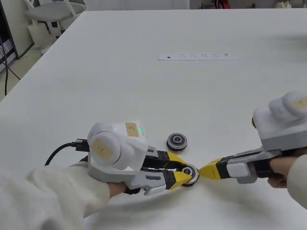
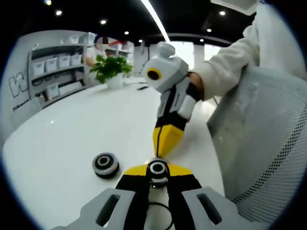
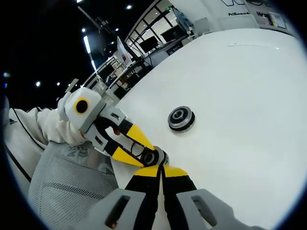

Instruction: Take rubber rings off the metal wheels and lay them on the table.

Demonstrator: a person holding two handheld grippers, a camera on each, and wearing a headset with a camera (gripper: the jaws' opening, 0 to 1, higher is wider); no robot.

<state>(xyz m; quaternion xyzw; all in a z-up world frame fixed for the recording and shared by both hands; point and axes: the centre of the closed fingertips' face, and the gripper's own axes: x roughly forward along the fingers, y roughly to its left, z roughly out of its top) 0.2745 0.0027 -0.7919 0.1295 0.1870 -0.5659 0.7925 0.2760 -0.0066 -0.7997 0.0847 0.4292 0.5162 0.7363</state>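
Wheel 1 (image 2: 158, 168): small metal wheel with a dark outer band and a pale hub. It is clamped between the yellow tips of the left gripper (image 1: 184, 172), one tip on either side of its rim. It sits low over the near part of the table (image 1: 120, 86); whether it rests on the surface cannot be told.

Left gripper: jaws drawn in on Wheel 1 and open no wider than the wheel. It is carried in the person's left hand, with a white sleeve (image 1: 43, 196) behind it. A black cable (image 1: 60, 152) runs from its rear across the table.

Right gripper (image 3: 162, 171): jaws pressed together to a thin line, pointing at the left gripper from the opposite side. Its yellow tips touch the rim of Wheel 1. Whether any rubber is nipped between them cannot be told.

Wheel 2 (image 1: 176, 141): same pattern, lying flat on the table. It is just beyond the two grippers, near them but apart from both.

Power strip (image 1: 197, 56): white, lying flat, well away towards the far side of the table.

Chair (image 1: 48, 12): pale, off the table's far left corner.

Mesh chair back (image 2: 259, 153): grey, beside the table in the left gripper view.

Potted plant (image 2: 111, 68) and shelves (image 2: 55, 72): background of the left gripper view.
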